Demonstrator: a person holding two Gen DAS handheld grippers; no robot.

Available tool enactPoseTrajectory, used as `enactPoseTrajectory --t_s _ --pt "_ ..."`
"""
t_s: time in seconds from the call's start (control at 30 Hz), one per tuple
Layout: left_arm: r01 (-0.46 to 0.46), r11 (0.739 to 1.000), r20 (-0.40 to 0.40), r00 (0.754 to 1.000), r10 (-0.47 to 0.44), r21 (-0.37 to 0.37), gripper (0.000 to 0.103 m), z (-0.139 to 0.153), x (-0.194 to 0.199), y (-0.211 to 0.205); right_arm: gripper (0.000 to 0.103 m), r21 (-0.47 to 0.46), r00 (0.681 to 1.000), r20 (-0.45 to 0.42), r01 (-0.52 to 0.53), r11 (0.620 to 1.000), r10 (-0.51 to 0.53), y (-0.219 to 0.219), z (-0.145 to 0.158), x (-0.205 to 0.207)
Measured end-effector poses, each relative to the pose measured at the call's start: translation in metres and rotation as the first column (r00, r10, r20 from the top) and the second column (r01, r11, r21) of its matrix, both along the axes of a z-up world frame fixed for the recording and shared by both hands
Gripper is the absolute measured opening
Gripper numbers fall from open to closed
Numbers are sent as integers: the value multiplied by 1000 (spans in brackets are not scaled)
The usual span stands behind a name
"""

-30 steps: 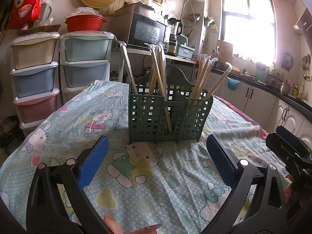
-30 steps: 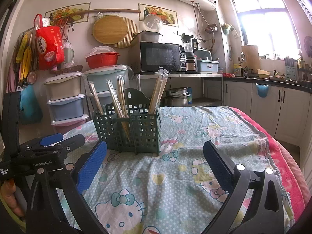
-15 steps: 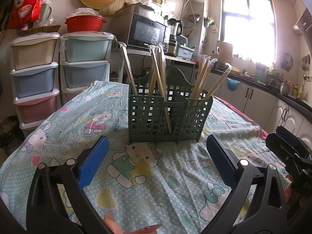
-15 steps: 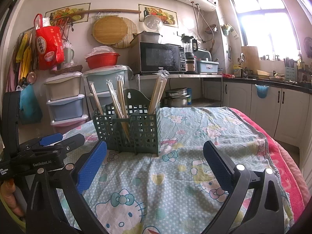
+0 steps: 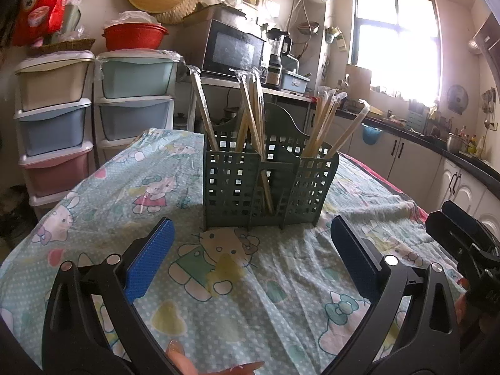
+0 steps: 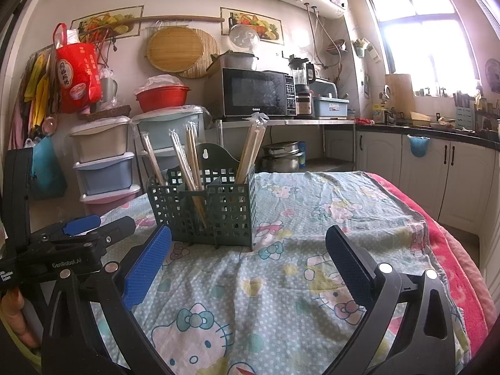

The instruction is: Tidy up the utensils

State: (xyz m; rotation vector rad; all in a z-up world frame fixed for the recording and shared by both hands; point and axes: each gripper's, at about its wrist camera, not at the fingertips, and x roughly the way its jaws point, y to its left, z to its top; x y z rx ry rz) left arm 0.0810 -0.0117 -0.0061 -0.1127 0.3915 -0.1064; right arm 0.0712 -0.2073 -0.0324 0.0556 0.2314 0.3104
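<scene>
Two grippers: left gripper (image 5: 250, 256) and right gripper (image 6: 248, 254), jaws spread, empty.
Holder: green caddy (image 5: 268, 184) on tablecloth (image 5: 281, 281).
Contents: wrapped chopsticks (image 5: 250, 106), upright.

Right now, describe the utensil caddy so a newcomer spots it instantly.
On the Hello Kitty tablecloth stands a green lattice utensil caddy, the only thing on the cloth. Wrapped chopsticks stick up from its compartments, unlike the pastel drawer towers behind.

Both wrist views low over bench (image 5: 93, 206), facing utensil caddy (image 5: 268, 184) (image 6: 215, 209); right view more from side.
</scene>
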Motion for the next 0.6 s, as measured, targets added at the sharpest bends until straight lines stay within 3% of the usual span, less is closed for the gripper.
enactPoseTrajectory --t_s 0.4,0.53,0.57,0.6 --pt "-29 1000 -23 999 29 8 92 0 5 1 96 17 999 -32 30 999 -29 -7 2 4" --pt "-75 997 -97 992 78 30 92 13 22 26 96 23 980 -142 147 989 -142 -42 14 38" --pt "-114 992 -125 985 120 56 92 16 32 40 96 22 965 -201 175 984 -167 -54 15 54" --pt "-143 987 -158 975 154 79 92 17 44 52 96 -14 930 -309 204 979 -198 -70 13 81"
